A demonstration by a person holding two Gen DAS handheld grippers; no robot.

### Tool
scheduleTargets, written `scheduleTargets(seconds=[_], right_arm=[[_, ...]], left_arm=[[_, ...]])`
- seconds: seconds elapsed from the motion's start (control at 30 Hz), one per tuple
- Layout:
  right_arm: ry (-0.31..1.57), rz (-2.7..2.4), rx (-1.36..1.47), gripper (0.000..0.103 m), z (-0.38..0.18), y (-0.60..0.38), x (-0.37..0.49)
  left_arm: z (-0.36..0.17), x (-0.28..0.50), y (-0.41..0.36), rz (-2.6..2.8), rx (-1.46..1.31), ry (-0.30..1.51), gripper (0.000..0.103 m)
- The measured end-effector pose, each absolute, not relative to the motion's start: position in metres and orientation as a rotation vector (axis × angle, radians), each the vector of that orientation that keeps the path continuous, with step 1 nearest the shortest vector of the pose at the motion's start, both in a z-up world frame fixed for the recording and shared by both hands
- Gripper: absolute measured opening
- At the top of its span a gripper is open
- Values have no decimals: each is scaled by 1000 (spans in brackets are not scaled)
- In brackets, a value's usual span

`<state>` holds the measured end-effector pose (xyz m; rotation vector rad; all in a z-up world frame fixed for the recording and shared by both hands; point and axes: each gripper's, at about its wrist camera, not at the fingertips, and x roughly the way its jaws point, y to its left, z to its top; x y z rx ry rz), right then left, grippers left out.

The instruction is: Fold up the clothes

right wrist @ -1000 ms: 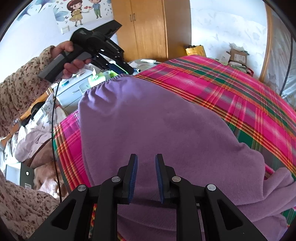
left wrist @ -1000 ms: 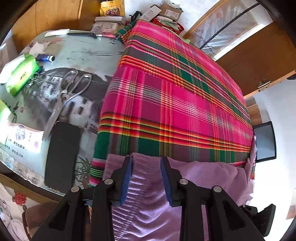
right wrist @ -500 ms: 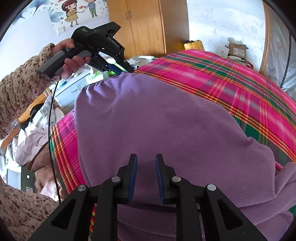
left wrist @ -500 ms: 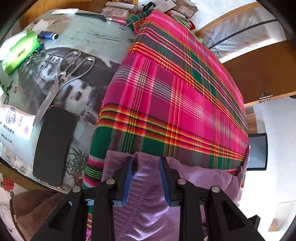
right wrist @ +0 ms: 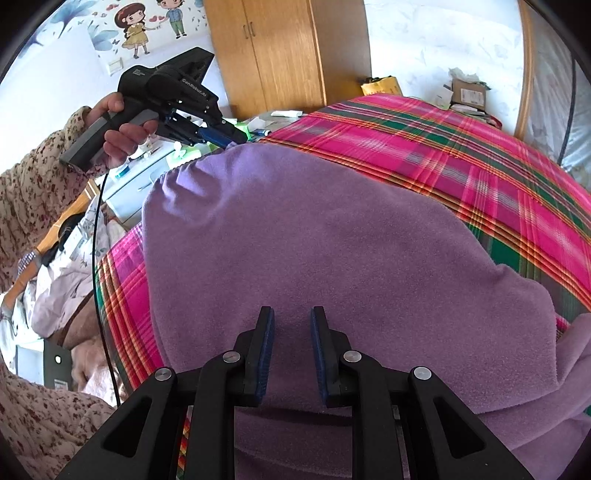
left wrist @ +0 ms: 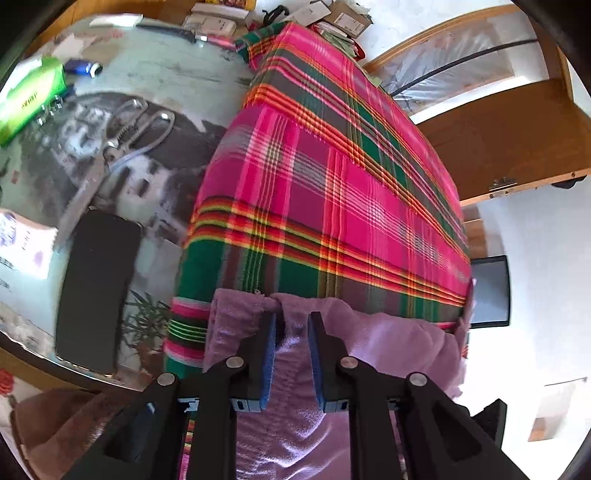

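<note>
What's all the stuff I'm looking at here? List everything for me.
purple garment: one, purple fleece, spread on the plaid blanket
plaid blanket: one, pink, green and orange, covering the surface
glass-topped table: one, pale printed top, beside the blanket
scissors: one pair, silver, on the table
phone: one, black, near the table edge
green packet: one, far side of the table
boxes: several, cardboard, beyond the blanket
wardrobe: one, wooden, against the wall
cartoon sticker: one, two figures, on the wall
left gripper: black, blue pads, closing with the garment's edge between its jaws
right gripper: black, blue pads, jaws apart over the garment
hand: one, floral sleeve, holding the left gripper
</note>
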<state>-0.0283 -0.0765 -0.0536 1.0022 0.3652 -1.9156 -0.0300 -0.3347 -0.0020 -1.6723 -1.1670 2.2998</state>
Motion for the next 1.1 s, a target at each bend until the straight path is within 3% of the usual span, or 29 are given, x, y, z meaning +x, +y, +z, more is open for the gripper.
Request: scheduleTargets(seconds=[0.17, 0.53, 0.6, 0.83, 1.1], right_arm=[[348, -1919, 1008, 21, -54, -76, -28], [318, -1926, 1013, 21, -56, -79, -29], [314, -1927, 1013, 21, -56, -78, -29], [302, -1929, 1016, 21, -57, -78, -29], [298, -1934, 1016, 22, -57, -78, -29]], left_arm=[[6, -25, -338, 2300, -1526, -1239, 17], [-7, -44, -327, 2311, -1670, -1187, 17], [-6, -41, -327, 2330, -1677, -1197, 6], [-4, -18, -347, 2416, -1576, -1341, 4], [-12, -15, -354, 2464, -1554, -1368, 4]])
